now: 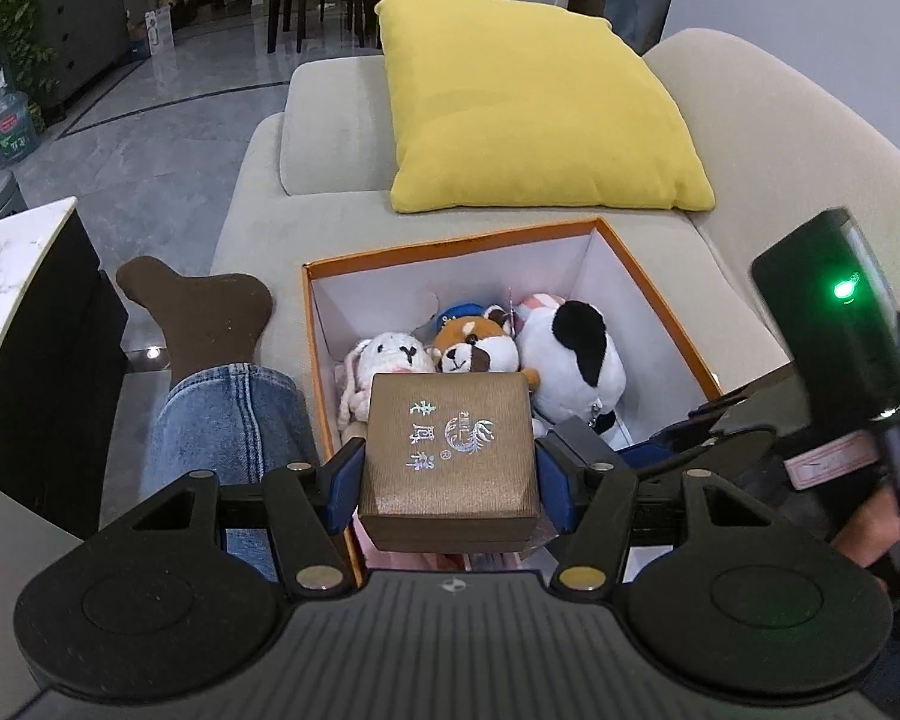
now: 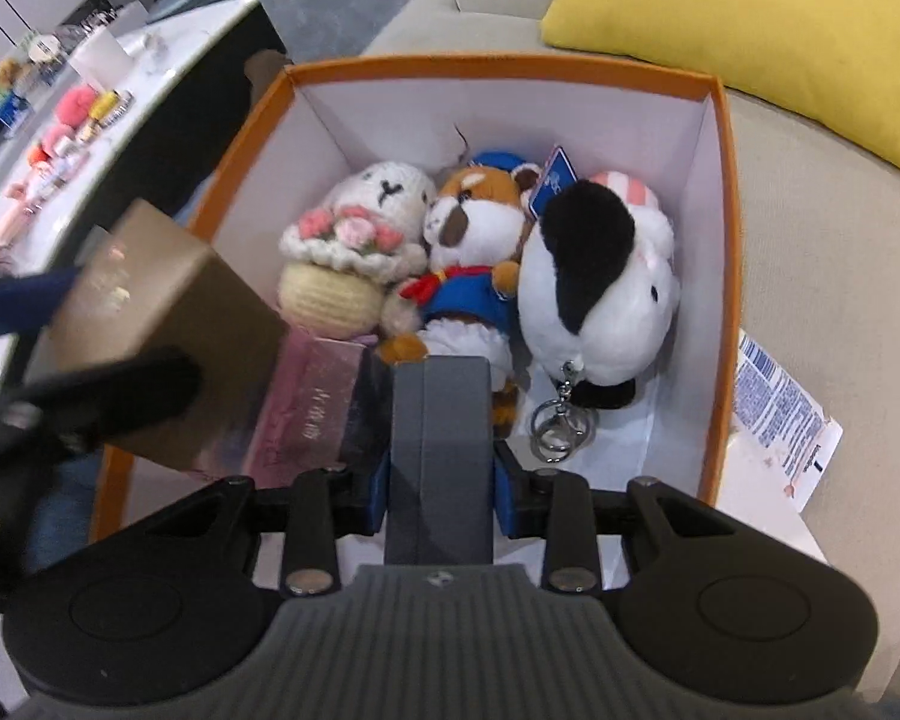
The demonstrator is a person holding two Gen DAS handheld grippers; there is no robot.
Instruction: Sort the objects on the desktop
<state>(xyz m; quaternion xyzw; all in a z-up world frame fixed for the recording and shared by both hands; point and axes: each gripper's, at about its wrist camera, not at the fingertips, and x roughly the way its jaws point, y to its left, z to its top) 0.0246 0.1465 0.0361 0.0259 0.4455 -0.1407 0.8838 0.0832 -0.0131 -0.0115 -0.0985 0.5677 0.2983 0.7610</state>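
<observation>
Brown gift box (image 1: 448, 456) w/ silver lettering sits clamped between the blue pads of the left gripper (image 1: 448, 474), held above the near-left part of the orange storage box (image 1: 450, 243). Grey case (image 2: 439, 459) stands upright between the pads of the right gripper (image 2: 439, 495), jaws pressed on both its sides, over the near-middle of that same box. From the right wrist cam the brown box shows at left, blurred, w/ a pink flat box (image 2: 306, 414) under it on the box floor. Further in: cream knitted bunny (image 2: 360, 240) w/ pink flowers at left, fox plush (image 2: 474, 252) in blue outfit in the middle, white-and-black plush (image 2: 594, 288) w/ keyring at right, all touching. Beyond, yellow cushion (image 1: 534, 108) on beige sofa (image 1: 324, 114).
</observation>
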